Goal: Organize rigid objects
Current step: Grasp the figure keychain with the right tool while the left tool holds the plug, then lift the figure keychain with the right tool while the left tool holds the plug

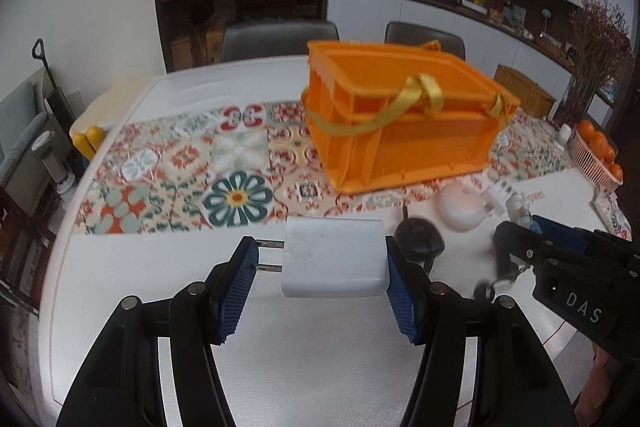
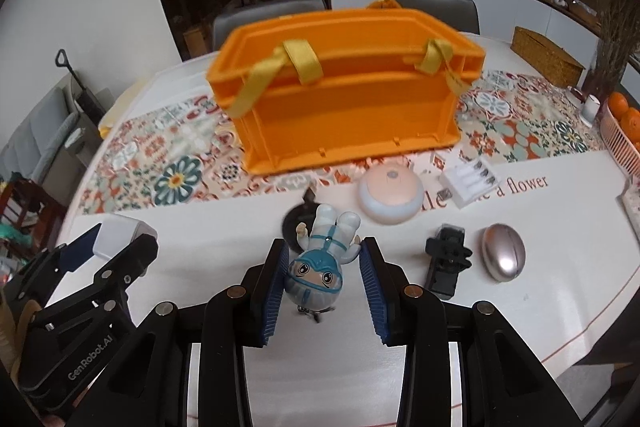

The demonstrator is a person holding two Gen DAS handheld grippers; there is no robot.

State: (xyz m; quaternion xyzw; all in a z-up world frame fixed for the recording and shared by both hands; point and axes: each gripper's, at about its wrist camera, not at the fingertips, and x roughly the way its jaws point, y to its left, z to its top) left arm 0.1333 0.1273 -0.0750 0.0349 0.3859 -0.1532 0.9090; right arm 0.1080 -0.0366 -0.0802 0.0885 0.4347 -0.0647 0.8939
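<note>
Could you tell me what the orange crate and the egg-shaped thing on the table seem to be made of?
Orange crate: moulded plastic, matte, judging by its ribbed walls and stepped rim; its yellow straps look like woven fabric. Egg-shaped thing: metal or metallic-coated plastic, given its glossy silver highlight; I cannot tell which.

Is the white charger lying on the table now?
No, the left gripper holds the charger between its blue pads, lifted above the table.

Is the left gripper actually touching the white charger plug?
Touching. The left wrist view shows the left gripper clamping the white charger plug: one blue pad presses its right side, the other bears on its metal prongs.
</note>
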